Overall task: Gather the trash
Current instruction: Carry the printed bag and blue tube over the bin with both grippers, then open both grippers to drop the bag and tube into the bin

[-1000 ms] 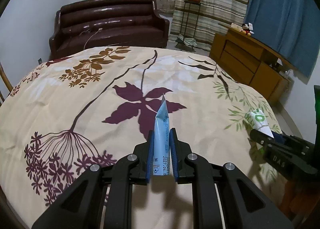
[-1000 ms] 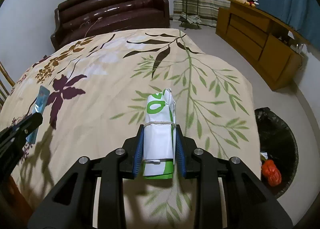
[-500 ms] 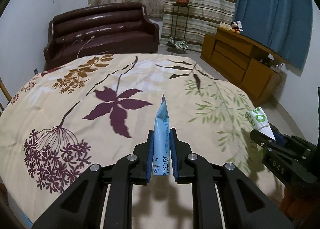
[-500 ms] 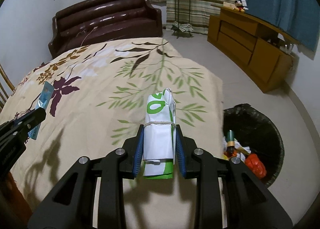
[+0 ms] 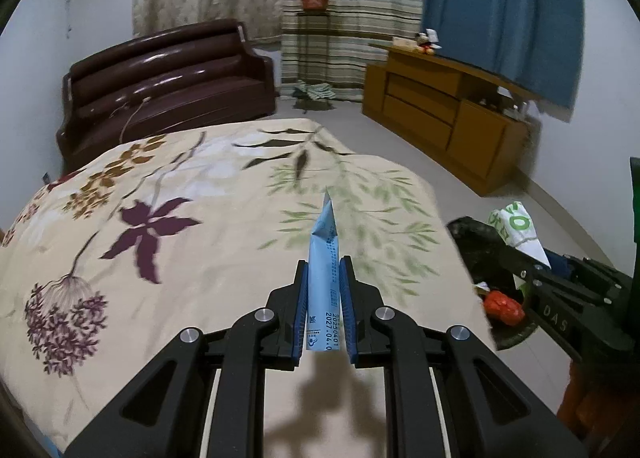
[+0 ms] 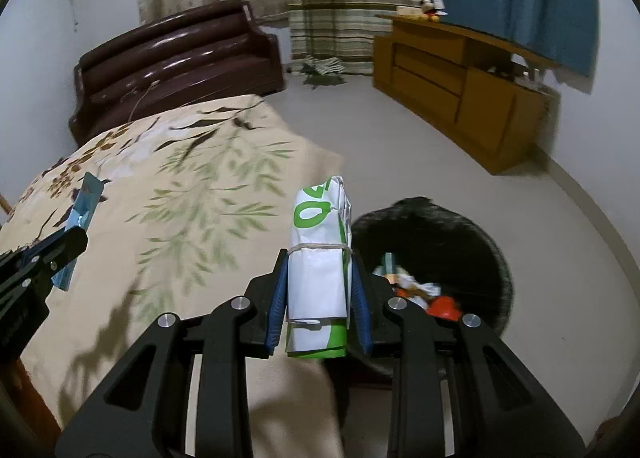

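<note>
My left gripper (image 5: 323, 270) is shut on a flat blue sachet (image 5: 323, 258) that sticks up between its pads, above the flowered bedspread (image 5: 200, 218). My right gripper (image 6: 318, 262) is shut on a white and green folded packet (image 6: 320, 242) bound with a rubber band. Just past the right gripper's fingers, on the floor beside the bed, stands a black-lined trash bin (image 6: 452, 234) holding a red wrapper (image 6: 442, 304) and other scraps. The left wrist view shows the right gripper (image 5: 536, 258) with its packet (image 5: 518, 224) over the bin (image 5: 480, 258). The right wrist view shows the left gripper (image 6: 68, 242) with the sachet (image 6: 82, 214).
A dark brown sofa (image 5: 168, 86) stands beyond the bed. A wooden cabinet (image 5: 448, 110) lines the right wall under a blue curtain (image 5: 500, 10). A plant stand (image 5: 314, 42) is at the striped curtain. Bare floor (image 6: 400, 138) lies between bed, bin and cabinet.
Both grippers have travelled to the right across the bed toward its edge, each keeping its hold. The trash bin has come closer to the middle of the right wrist view.
</note>
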A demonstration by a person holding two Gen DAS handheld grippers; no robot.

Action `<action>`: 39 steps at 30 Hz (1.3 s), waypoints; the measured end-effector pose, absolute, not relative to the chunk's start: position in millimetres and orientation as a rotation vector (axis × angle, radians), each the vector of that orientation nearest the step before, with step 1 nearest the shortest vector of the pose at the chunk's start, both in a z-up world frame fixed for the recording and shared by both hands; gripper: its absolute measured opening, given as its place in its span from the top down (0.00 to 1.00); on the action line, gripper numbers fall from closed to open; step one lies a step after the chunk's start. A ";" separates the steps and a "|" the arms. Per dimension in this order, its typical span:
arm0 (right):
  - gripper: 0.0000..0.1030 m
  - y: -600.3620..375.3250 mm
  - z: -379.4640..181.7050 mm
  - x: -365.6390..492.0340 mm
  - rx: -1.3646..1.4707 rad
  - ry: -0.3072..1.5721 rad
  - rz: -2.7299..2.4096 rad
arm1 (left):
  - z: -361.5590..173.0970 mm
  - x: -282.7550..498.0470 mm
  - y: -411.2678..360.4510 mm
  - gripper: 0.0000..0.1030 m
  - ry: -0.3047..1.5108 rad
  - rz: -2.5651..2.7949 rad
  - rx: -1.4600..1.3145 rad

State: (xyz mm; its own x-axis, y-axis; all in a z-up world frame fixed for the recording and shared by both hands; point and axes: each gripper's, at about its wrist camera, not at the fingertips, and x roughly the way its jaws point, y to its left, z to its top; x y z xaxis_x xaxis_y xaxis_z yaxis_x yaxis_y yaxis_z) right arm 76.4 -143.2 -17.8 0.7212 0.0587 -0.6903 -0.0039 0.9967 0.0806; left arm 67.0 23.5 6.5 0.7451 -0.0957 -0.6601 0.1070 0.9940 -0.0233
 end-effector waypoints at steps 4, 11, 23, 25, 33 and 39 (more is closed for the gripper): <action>0.73 -171.6 -20.8 73.5 0.099 0.762 -0.010 | 2.9 69.5 -2.9 0.84 0.719 -0.153 0.041; 0.73 -215.0 -30.8 70.2 0.135 0.766 -0.082 | -4.5 77.8 -46.1 0.84 0.723 -0.218 0.073; 0.73 -255.3 -47.5 84.8 0.175 0.778 -0.144 | -15.1 103.6 -104.7 0.84 0.727 -0.276 0.124; 0.73 -258.0 -48.7 87.4 0.180 0.778 -0.147 | -17.9 110.3 -111.8 0.84 0.734 -0.283 0.129; 0.72 -268.6 -55.0 104.2 0.198 0.777 -0.158 | -24.1 129.0 -133.4 0.84 0.743 -0.294 0.160; 0.70 -276.7 -60.6 112.3 0.213 0.780 -0.160 | -31.2 138.0 -138.9 0.68 0.763 -0.278 0.169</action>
